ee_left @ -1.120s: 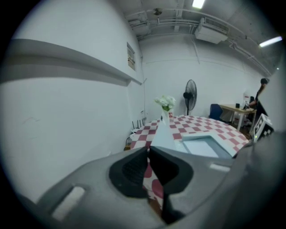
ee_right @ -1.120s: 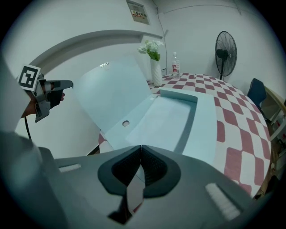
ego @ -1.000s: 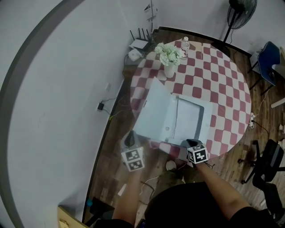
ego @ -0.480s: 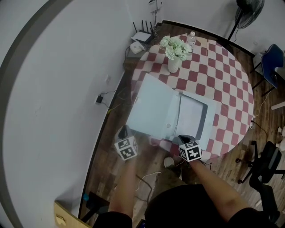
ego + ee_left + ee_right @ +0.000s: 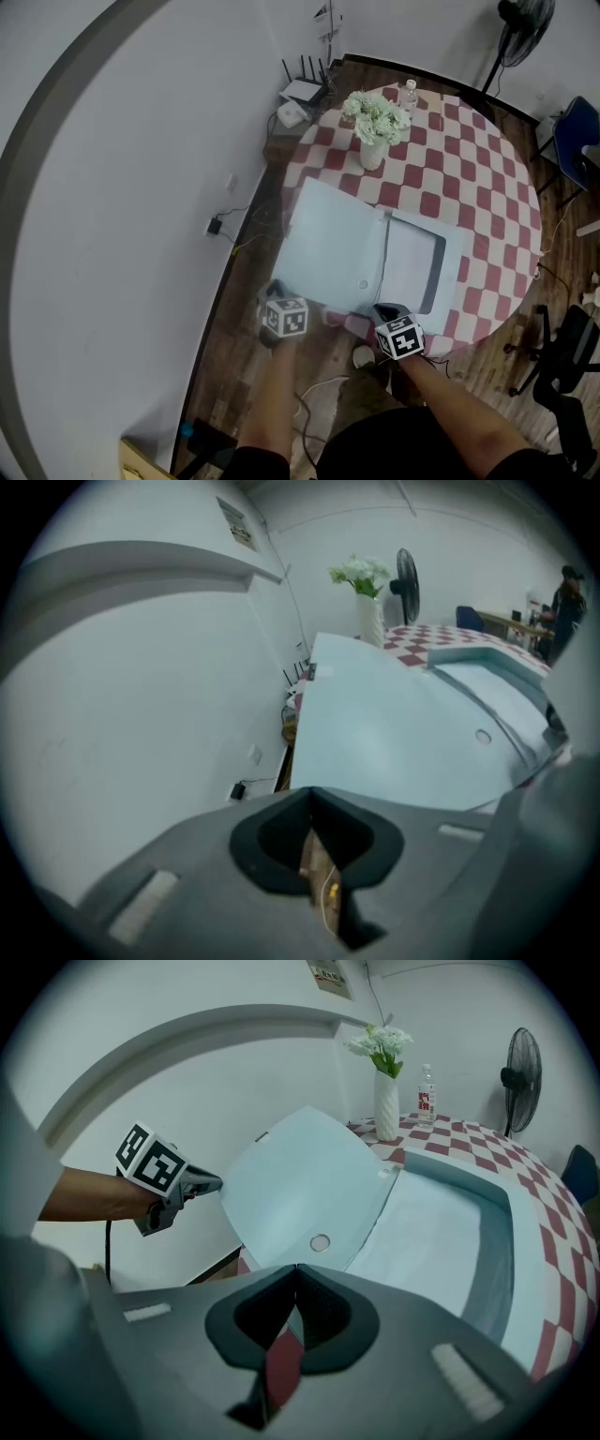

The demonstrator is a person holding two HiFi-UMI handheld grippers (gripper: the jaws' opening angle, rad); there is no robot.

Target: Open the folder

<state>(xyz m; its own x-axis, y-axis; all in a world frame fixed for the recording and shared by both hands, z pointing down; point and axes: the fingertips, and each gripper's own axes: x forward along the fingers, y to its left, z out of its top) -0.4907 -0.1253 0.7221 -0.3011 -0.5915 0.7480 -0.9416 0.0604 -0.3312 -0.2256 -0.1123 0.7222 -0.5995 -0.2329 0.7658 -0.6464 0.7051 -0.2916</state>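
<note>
Fingers (image 5: 187, 874) of the left gripper (image 5: 312, 794) are pressed together at the tips with nothing between them, just beside the near left corner of the pale blue plastic folder (image 5: 394, 733). Seen from the right gripper view, that gripper's tip sits right at the edge of the folder's cover (image 5: 300, 1180); whether it touches cannot be told. At the folder's near edge, the right gripper (image 5: 296, 1269) has its jaws closed as well, tips meeting; whether they pinch that edge cannot be made out

The folder lies open on the round table with a red-and-white checked cloth (image 5: 487, 187). Its cover is swung out to the left, tilted up a little and reaching over the table's left rim. Its right half shows a white sheet (image 5: 411, 267) inside a grey border

Beyond the folder's far edge stands a white vase of white flowers (image 5: 373, 141), and farther behind that a clear plastic bottle (image 5: 410, 94). Off the table, far left of the folder, a white router (image 5: 305, 91) sits by the wall, and a black standing fan (image 5: 520, 14) stands far right
</note>
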